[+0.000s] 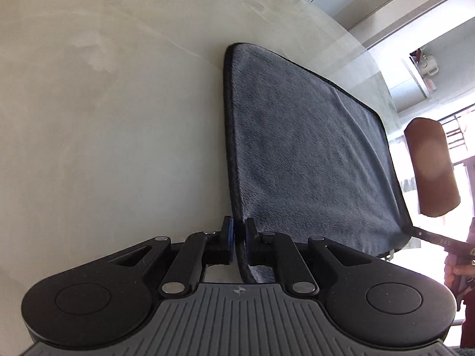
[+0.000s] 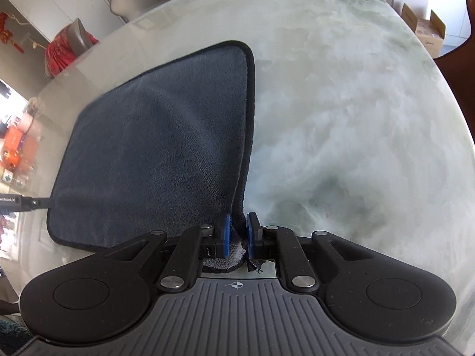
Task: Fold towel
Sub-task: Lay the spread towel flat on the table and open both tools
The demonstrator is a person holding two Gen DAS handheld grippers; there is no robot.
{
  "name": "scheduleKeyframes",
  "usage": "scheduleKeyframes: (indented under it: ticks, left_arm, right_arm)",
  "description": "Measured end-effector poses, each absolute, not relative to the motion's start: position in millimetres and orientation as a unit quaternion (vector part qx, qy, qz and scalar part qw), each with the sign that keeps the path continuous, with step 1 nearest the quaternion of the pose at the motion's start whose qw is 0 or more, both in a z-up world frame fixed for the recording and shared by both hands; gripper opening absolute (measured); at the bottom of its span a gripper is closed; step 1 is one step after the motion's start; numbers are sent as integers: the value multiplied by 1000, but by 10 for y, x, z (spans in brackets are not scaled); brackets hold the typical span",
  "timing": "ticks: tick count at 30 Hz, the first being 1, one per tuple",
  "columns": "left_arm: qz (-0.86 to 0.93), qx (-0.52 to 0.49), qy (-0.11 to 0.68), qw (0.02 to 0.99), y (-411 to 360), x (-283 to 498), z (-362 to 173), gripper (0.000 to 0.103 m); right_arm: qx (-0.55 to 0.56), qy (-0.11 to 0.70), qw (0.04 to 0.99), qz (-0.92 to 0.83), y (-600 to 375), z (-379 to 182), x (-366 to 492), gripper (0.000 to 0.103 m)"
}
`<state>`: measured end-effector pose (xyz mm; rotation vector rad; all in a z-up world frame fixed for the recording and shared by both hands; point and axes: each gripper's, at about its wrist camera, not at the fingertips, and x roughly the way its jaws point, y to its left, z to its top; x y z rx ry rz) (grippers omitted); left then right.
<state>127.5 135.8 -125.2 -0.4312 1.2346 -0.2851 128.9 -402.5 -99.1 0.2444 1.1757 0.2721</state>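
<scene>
Left gripper (image 1: 239,238) at bottom centre, jaws clamped on the near edge of the grey towel (image 1: 302,154). Right gripper (image 2: 237,234) likewise, jaws pinching a bunched towel corner. Towel fills mid-frame, far part lying on the pale marbled round table (image 2: 341,118). Beyond: brown chair back (image 1: 430,172) right, open cardboard box (image 2: 427,34) upper right, contents unclear.

Left gripper (image 1: 239,231) and right gripper (image 2: 237,228): black linkage arms w/ silver pivot screws, blue pads (image 2: 225,231), grey ribbed housing at 6 o'clock, crosshair mark centre.
</scene>
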Motion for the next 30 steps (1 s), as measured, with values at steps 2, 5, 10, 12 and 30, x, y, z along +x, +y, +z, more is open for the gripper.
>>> scheduleKeyframes:
  ticks: [2,5,10,12,30]
  left_arm:
    - [-130,-179,572,790,1357,1289,-1209,7]
    - [-139,-145,566,799,1305,1323,-1091,7]
    - [-190,-123,546,807,1131,1312,-952,12]
    - [-214,-133,543,801,985,1264,-948,13]
    - [-203,-198,591,755,706,981,-1252,1]
  right_arm:
    - [112,554,816,125,-4018,-995,1253,12]
    - [99,557,816,117,-4007,-996,1203,15]
    - [31,534,843,62,-3933,-900,1209,36]
    - [6,515,854,76,-3852,-808,1185,36]
    - [21,529,828,185,-3387,-955,1126,37]
